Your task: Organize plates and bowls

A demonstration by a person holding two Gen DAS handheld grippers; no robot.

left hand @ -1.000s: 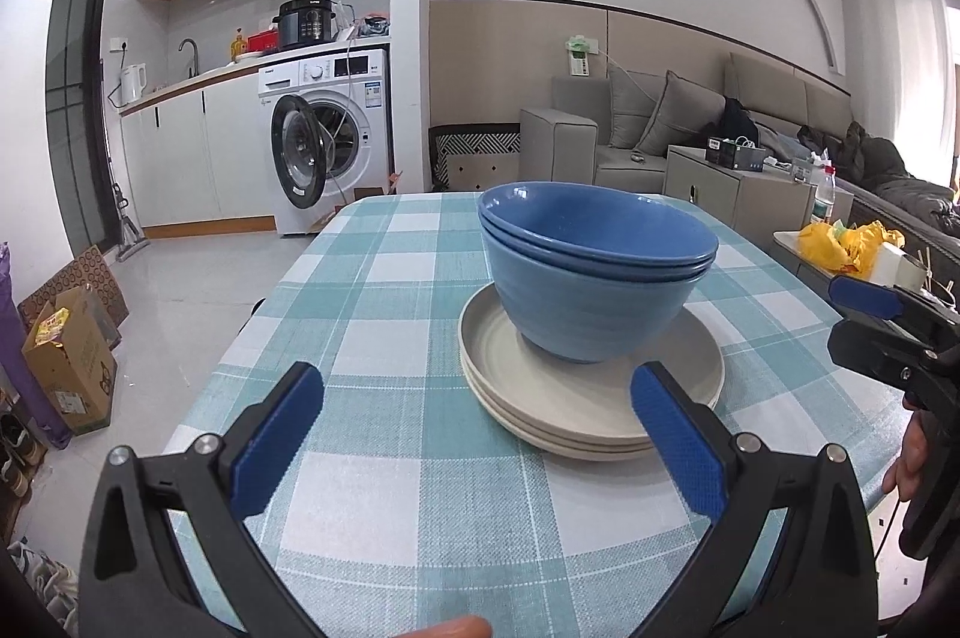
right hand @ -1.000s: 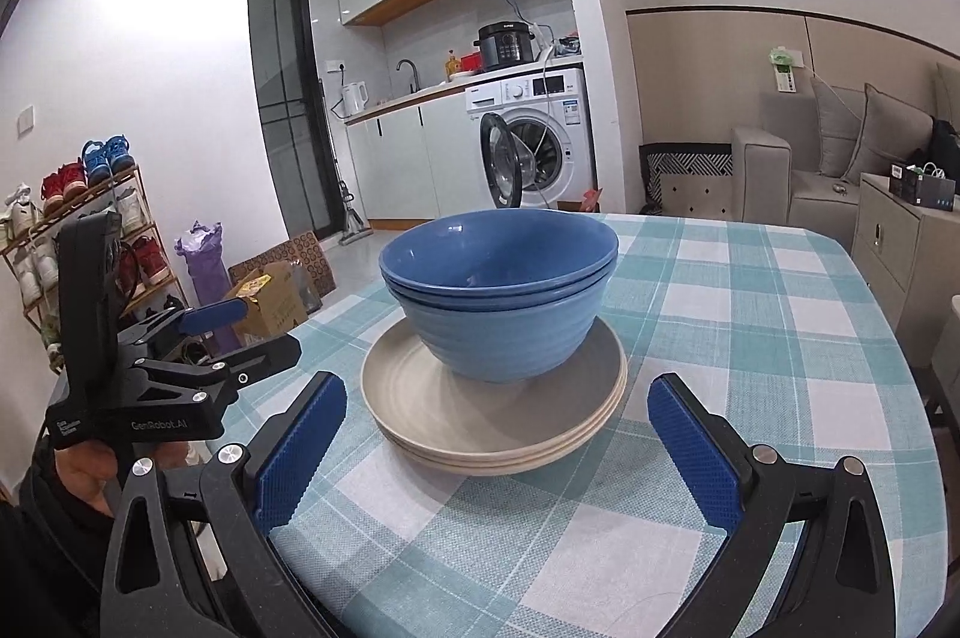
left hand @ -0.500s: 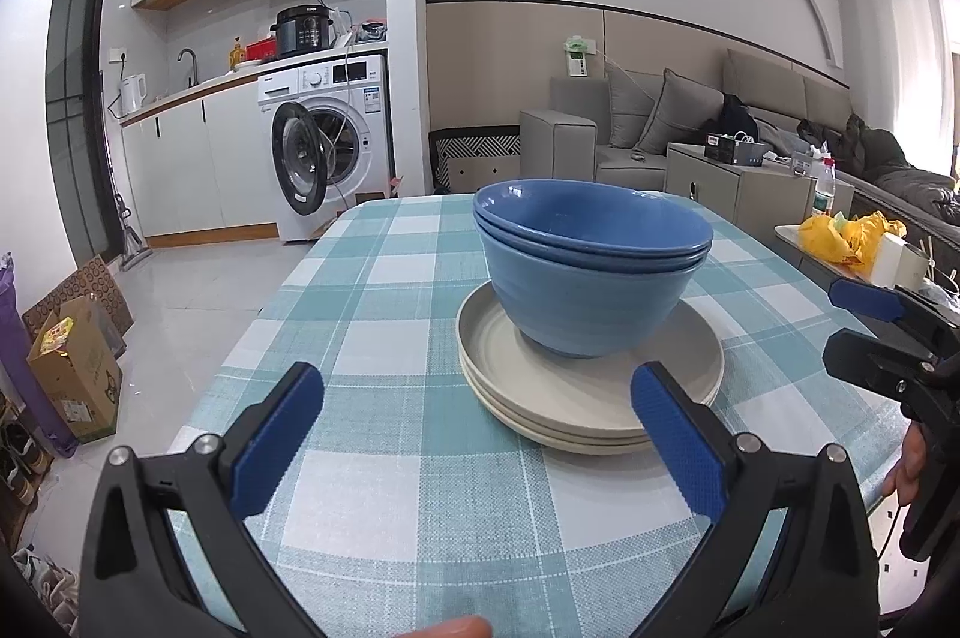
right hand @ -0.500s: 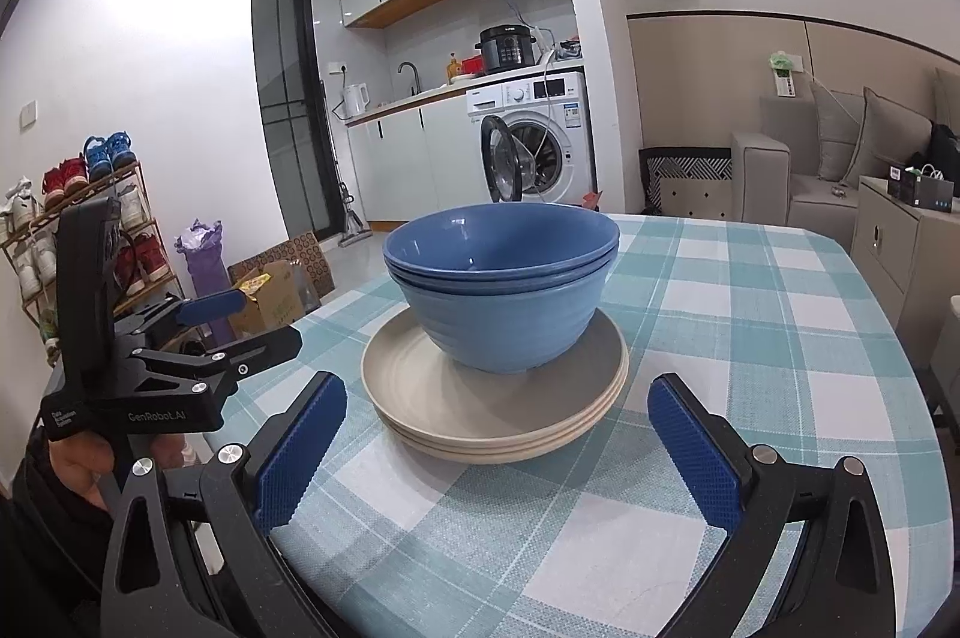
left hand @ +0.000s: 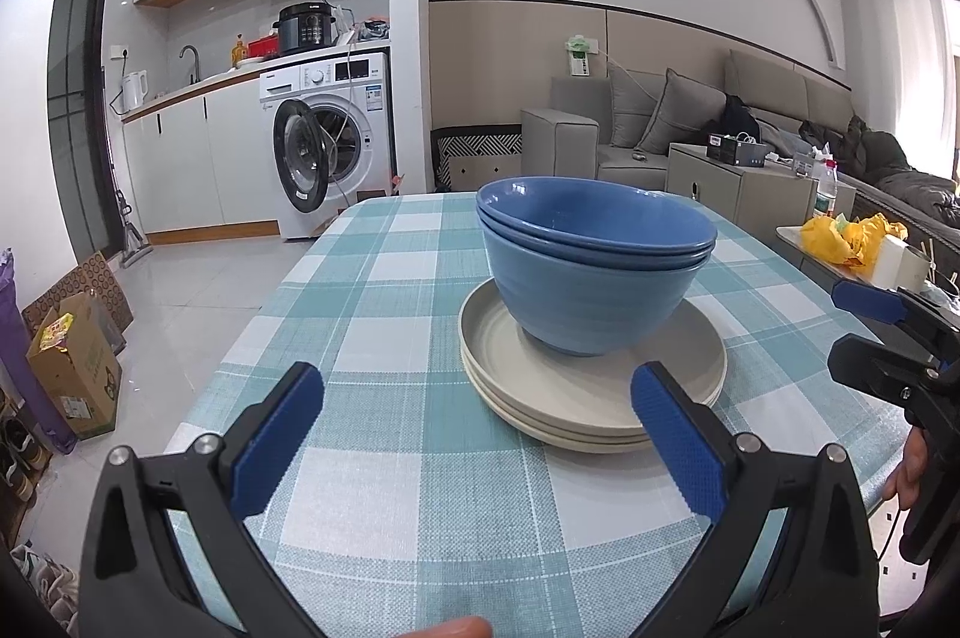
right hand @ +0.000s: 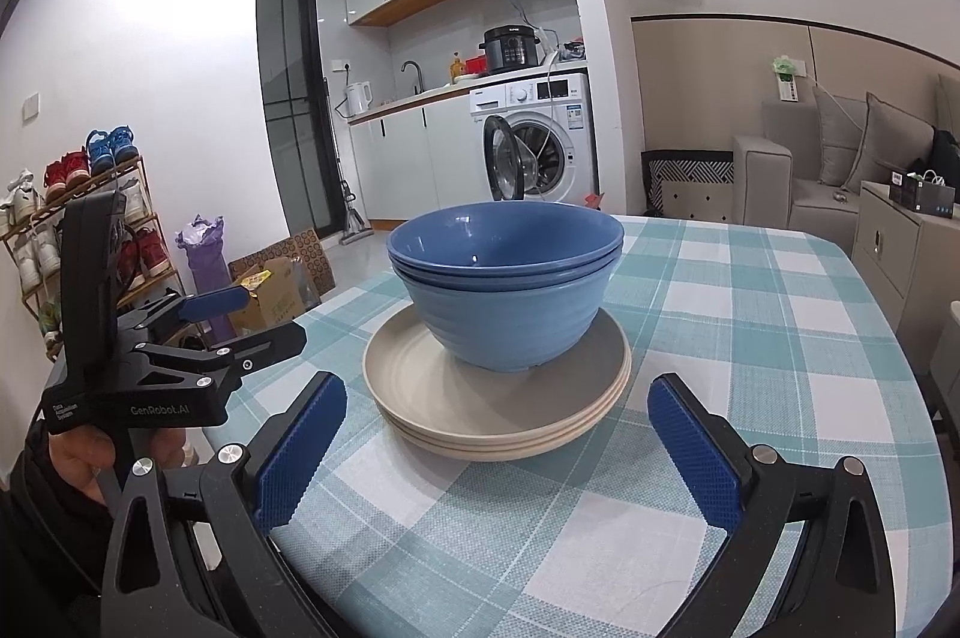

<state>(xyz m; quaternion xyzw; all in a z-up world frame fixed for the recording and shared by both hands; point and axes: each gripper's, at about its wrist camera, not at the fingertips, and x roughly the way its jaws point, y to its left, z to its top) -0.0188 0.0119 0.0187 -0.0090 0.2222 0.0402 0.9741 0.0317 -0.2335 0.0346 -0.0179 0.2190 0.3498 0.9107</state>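
Observation:
A nested stack of blue bowls [left hand: 591,266] [right hand: 507,278] stands upright on a stack of beige plates [left hand: 564,398] [right hand: 498,416], in the middle of a table with a teal checked cloth [left hand: 408,506] [right hand: 750,338]. My left gripper [left hand: 477,443] is open, short of the plates at the near edge, with nothing between its blue pads. My right gripper [right hand: 498,452] is open too, its pads flanking the near rim of the plates without touching. Each gripper shows in the other's view: the right one [left hand: 888,332] at the far right, the left one [right hand: 240,317] at the left.
The table's left edge drops to a tiled floor with cardboard boxes [left hand: 75,356]. A washing machine [left hand: 336,140] with its door open stands behind. A sofa [left hand: 690,116] and a low cabinet [left hand: 738,182] lie beyond the table on the right. A shoe rack [right hand: 78,230] lines the wall.
Both cameras have dropped slightly and tilted, so the stack sits a little differently in each view. The bowls and plates have not moved, and both grippers stay open.

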